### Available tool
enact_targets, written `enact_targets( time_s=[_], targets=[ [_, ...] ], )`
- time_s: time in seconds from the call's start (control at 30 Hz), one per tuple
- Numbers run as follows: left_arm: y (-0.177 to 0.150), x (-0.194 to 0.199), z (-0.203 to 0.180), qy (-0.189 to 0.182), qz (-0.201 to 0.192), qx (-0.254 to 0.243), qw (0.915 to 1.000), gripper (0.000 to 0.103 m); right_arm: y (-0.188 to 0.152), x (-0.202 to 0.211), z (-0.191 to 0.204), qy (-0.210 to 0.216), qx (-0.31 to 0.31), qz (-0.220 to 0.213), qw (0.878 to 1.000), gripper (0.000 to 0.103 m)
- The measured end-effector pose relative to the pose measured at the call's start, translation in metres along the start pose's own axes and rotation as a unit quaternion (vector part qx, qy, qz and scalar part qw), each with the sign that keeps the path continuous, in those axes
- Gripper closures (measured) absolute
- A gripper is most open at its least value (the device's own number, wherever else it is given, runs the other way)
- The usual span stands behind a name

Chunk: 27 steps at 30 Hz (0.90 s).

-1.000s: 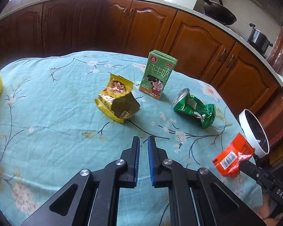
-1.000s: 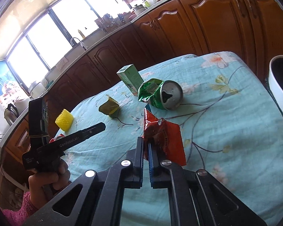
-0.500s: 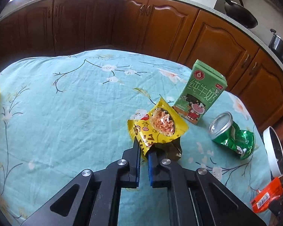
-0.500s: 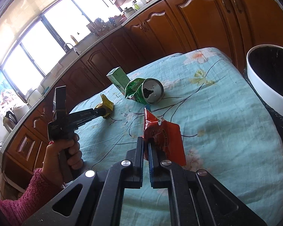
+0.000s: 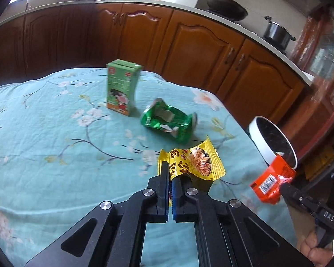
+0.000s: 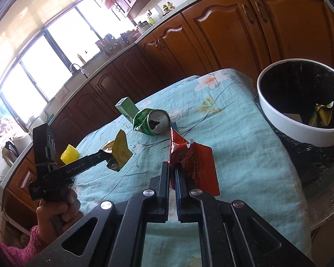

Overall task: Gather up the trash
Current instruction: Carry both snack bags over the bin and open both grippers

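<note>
My left gripper is shut on a yellow snack wrapper and holds it above the table; it also shows in the right wrist view. My right gripper is shut on a red wrapper, also visible in the left wrist view beside the bin rim. A crushed green can and a green milk carton stay on the blue floral tablecloth. The white trash bin with a black liner stands off the table's right edge.
A yellow ridged object sits at the table's far left. A wrapper lies inside the bin. Wooden kitchen cabinets run behind the table, with a wok and pot on the counter.
My left gripper closed on the yellow wrapper, lifted it and carried it right toward the bin. My right gripper carried the red wrapper closer to the bin.
</note>
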<state>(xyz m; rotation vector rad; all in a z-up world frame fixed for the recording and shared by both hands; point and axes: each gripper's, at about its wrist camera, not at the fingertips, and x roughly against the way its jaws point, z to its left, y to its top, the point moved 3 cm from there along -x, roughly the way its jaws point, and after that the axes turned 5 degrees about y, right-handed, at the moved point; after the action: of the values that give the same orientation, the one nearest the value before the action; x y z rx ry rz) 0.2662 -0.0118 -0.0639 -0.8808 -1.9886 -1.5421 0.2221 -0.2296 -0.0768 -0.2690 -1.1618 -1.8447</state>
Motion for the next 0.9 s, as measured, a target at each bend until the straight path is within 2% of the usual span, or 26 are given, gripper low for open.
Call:
enact_targets(
  time_s=[0.23, 0.4, 0.9],
  targets=[
    [-0.004, 0.0, -0.058, -0.046, 0.014, -0.057, 0.9972, 0.103, 0.006, 0.035, -0.026, -0.02, -0.019, -0.029, 0.999, 0.099],
    [-0.004, -0.009, -0.095, -0.063, 0.021, -0.087, 0.994, 0.103, 0.015, 0.059, -0.045, -0.032, -0.032, -0.052, 0.998, 0.099],
    [0.006, -0.028, -0.156, -0.088, 0.022, -0.129, 0.9875, 0.103, 0.03, 0.093, -0.091, -0.058, -0.059, -0.09, 0.993, 0.099]
  ],
)
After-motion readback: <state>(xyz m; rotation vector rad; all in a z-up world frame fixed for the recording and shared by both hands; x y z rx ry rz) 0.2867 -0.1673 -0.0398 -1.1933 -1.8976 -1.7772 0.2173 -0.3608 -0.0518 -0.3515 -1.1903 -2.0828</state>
